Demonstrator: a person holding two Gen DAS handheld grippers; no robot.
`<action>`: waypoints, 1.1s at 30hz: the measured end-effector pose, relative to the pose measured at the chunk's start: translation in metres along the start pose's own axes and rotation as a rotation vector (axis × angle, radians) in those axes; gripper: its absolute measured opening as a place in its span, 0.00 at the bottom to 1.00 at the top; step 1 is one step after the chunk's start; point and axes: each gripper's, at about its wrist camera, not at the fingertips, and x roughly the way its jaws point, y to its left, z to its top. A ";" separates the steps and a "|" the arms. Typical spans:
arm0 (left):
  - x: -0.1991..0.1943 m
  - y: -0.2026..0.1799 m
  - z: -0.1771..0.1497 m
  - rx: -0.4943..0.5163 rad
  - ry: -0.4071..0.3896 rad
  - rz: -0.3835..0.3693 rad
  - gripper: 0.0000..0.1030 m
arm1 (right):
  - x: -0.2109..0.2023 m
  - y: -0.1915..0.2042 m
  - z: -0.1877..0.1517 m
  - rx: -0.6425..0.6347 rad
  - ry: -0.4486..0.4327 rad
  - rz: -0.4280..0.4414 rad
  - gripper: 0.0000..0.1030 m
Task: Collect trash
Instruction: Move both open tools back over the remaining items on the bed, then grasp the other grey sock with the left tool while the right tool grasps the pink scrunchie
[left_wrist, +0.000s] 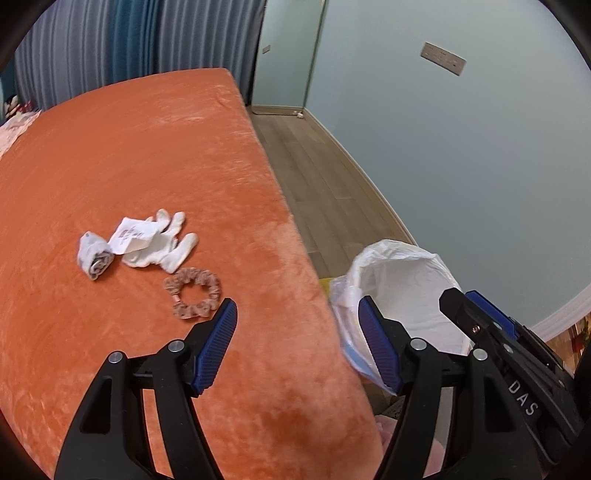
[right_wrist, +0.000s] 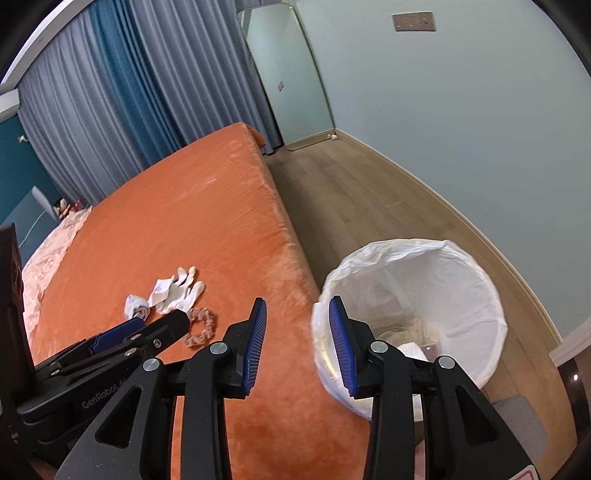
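Observation:
On the orange blanket of the bed (left_wrist: 147, 147) lie a rolled grey-white sock (left_wrist: 94, 254), a printed paper slip (left_wrist: 131, 238) on top of a white glove (left_wrist: 166, 245), and a pink scrunchie (left_wrist: 194, 293). My left gripper (left_wrist: 297, 306) is open and empty over the bed's edge, just right of the scrunchie. A bin with a white liner (right_wrist: 461, 280) stands on the floor beside the bed, with some rubbish (right_wrist: 406, 332) at its bottom. My right gripper (right_wrist: 297, 306) is open and empty, straddling the bed's edge and the bin's rim.
A wooden floor (right_wrist: 351, 192) runs between the bed and the pale blue wall. A mirror (right_wrist: 291, 74) leans in the far corner beside grey and blue curtains (right_wrist: 129, 92). Pink patterned bedding (right_wrist: 48, 258) covers the bed's left end. A grey mat (right_wrist: 517, 417) lies by the bin.

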 end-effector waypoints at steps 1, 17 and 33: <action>-0.001 0.007 0.000 -0.010 0.000 0.004 0.63 | 0.002 0.006 -0.001 -0.008 0.005 0.004 0.34; -0.001 0.164 -0.009 -0.207 0.015 0.154 0.71 | 0.075 0.104 -0.023 -0.109 0.146 0.053 0.40; 0.061 0.282 0.021 -0.354 0.059 0.206 0.72 | 0.197 0.149 -0.034 -0.128 0.292 0.020 0.40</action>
